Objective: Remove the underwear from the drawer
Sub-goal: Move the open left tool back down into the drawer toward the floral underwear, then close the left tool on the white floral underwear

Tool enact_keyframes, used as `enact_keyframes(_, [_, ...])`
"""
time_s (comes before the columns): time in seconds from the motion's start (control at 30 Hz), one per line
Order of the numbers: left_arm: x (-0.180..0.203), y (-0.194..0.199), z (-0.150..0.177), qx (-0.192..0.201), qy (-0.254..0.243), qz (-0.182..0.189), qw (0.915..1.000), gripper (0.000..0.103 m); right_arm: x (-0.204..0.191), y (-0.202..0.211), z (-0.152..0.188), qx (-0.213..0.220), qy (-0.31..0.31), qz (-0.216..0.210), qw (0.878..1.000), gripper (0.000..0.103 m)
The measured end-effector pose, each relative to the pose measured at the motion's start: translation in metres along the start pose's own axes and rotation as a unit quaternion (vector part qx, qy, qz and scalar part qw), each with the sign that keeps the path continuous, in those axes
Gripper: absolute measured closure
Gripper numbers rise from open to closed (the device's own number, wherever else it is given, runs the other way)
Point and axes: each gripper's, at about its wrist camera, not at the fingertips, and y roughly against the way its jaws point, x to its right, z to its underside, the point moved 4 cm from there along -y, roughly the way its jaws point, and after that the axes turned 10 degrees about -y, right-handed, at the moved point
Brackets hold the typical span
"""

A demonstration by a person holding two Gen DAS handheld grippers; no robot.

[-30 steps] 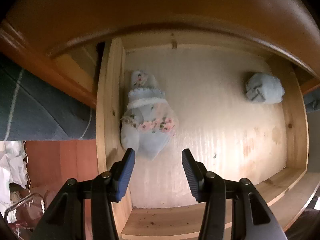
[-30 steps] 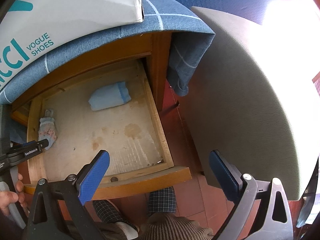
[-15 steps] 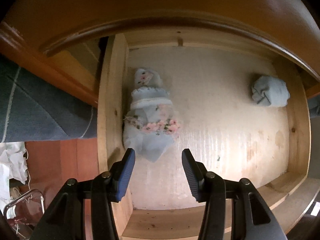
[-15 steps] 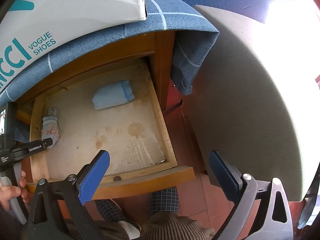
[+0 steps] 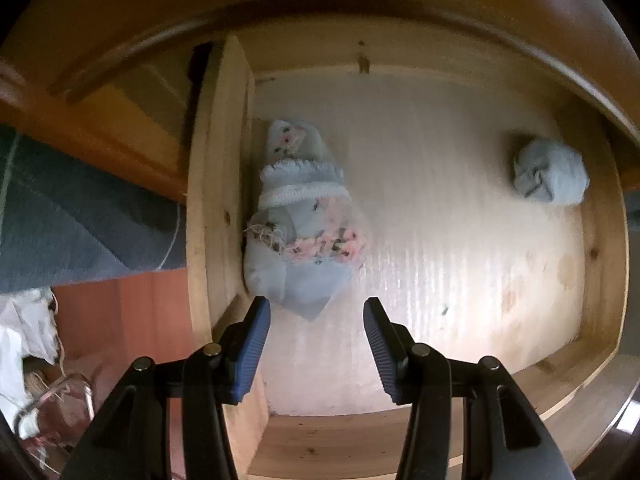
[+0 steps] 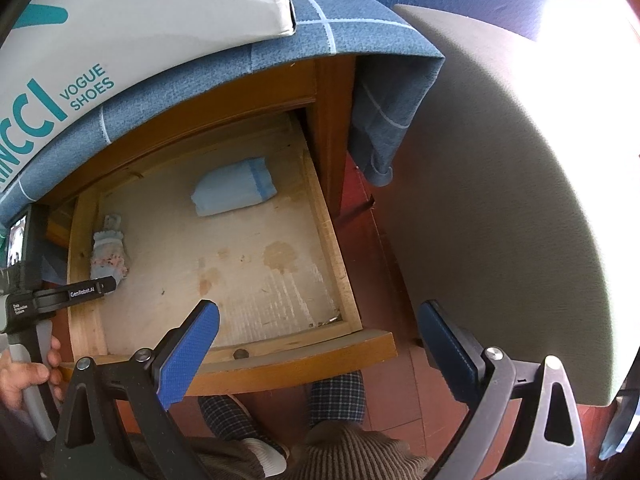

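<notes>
The floral underwear (image 5: pixel 300 232), a pale blue bundle with pink flowers and a white lace band, lay on the drawer floor, pressed against the left side wall of the drawer (image 5: pixel 218 200). In the right wrist view the same bundle (image 6: pixel 108 252) sat by that wall, roughly midway along it. A second piece, a plain blue folded bundle (image 5: pixel 550 178), lay well apart from it near the opposite wall and toward the back; the right wrist view showed it (image 6: pixel 236 192) with a darker blue band at one end.

The left gripper (image 5: pixel 316 320) pointed down into the drawer just in front of the floral underwear, its blue pads spread apart with nothing between them; the near tip of the cloth lay just beyond the gap, not touching either pad. In the right wrist view a hand (image 6: pixel 24 372) held that gripper's handle at the drawer's left front corner.

The right gripper (image 6: pixel 320 332) hung above the drawer's front edge with its jaws wide apart and empty.

The drawer (image 6: pixel 320 356) stood pulled out of a wooden cabinet (image 6: pixel 328 120). A blue checked cloth (image 6: pixel 360 60) covered the cabinet top and draped down its side, and a white shoe box (image 6: pixel 140 20) rested on the cloth. A grey cushion (image 6: pixel 500 200) stood beside the cabinet. Below the drawer front were checked trouser legs (image 6: pixel 336 400) and a brown ribbed slipper (image 6: pixel 352 452).
</notes>
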Motion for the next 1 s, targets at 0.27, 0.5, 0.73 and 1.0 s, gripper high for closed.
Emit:
enact_keyframes(0.27, [0.000, -0.004, -0.015, -0.006, -0.042, -0.005, 0.9991, 0.054, -0.002, -0.002, 0.000, -0.002, 0.003, 0.001, 1.000, 0.005])
enact_keyframes(0.5, [0.003, -0.011, -0.022, -0.015, -0.047, 0.008, 0.9987, 0.054, -0.004, -0.002, 0.000, -0.003, 0.006, 0.003, 1.000, 0.005])
enact_keyframes(0.73, [0.004, -0.014, -0.022, -0.017, -0.051, 0.020, 0.9984, 0.054, -0.006, -0.003, 0.002, -0.003, 0.013, 0.005, 1.000, 0.005])
enact_keyframes(1.0, [0.001, -0.019, -0.020, -0.030, -0.036, 0.022, 0.9986, 0.090, -0.005, -0.002, 0.002, -0.003, 0.015, 0.005, 1.000, 0.005])
